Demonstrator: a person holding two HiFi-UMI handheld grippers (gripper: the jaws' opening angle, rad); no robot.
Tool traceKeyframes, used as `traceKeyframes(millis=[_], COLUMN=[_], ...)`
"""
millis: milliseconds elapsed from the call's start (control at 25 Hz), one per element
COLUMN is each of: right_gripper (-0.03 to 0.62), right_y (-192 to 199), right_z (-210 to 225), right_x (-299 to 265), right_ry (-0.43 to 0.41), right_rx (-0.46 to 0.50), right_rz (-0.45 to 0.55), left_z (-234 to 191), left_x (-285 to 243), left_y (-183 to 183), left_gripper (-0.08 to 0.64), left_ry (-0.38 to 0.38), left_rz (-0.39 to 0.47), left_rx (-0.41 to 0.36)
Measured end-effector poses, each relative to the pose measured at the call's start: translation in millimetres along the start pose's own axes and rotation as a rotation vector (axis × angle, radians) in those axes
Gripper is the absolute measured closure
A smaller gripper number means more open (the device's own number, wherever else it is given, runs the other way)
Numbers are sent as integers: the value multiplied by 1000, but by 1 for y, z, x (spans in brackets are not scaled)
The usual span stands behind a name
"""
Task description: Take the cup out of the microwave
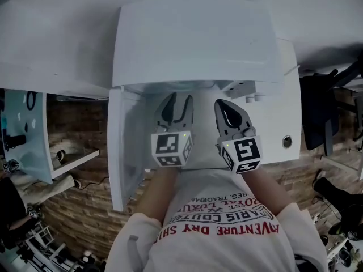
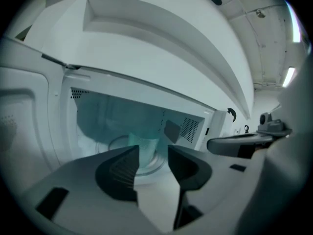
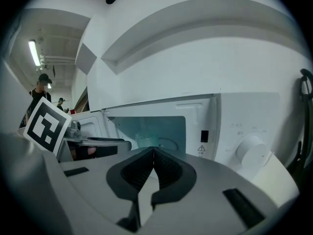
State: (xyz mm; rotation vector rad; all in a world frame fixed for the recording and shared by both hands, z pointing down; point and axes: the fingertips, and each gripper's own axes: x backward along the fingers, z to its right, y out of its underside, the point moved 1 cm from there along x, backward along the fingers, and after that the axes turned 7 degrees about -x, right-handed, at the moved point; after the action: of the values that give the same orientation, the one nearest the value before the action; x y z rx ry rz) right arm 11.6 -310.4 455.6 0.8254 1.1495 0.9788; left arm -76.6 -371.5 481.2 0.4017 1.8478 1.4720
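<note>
A clear cup [image 2: 145, 148] stands upright on the glass turntable [image 2: 117, 145] inside the white microwave [image 1: 195, 38], whose door [image 1: 122, 152] hangs open to the left. My left gripper [image 2: 152, 152] is open in front of the cavity, and the cup shows through the gap beyond its fingertips, untouched. In the head view the left gripper [image 1: 178, 100] points into the opening; the microwave's top hides the cup there. My right gripper [image 3: 153, 152] is shut on nothing, just outside the cavity's right side, and in the head view the right gripper [image 1: 222, 105] sits beside the left one.
A control panel with a round dial [image 3: 252, 151] is to the right of the cavity. The open door's inner face [image 2: 24, 126] stands close on the left. A dark cable [image 3: 305, 89] hangs at the far right. A person [image 3: 41, 84] stands far back on the left.
</note>
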Motion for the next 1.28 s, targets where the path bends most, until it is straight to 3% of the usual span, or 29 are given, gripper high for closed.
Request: traceKeyframes(millis=[400,880,1080,1280], right_gripper=[581,580,580,580], right_y=[9,9,11,13], right_z=[4,18,21,24], right_x=[-6,-15,-15,-14], right_ry=[13,41,34,27], right_rx=[-14,-28,-35,-26], right_rz=[-35,-56,-72,-85], left_z=[-11,-20,-19,-24], left_x=[-51,-95,-104,-110], left_y=[10,14,19,17], left_gripper=[175,150,152,154], left_ry=[3,2,-10,-45], left_rz=[-24,-39,-89,-85], left_rx=[-37,-102,-160,-142])
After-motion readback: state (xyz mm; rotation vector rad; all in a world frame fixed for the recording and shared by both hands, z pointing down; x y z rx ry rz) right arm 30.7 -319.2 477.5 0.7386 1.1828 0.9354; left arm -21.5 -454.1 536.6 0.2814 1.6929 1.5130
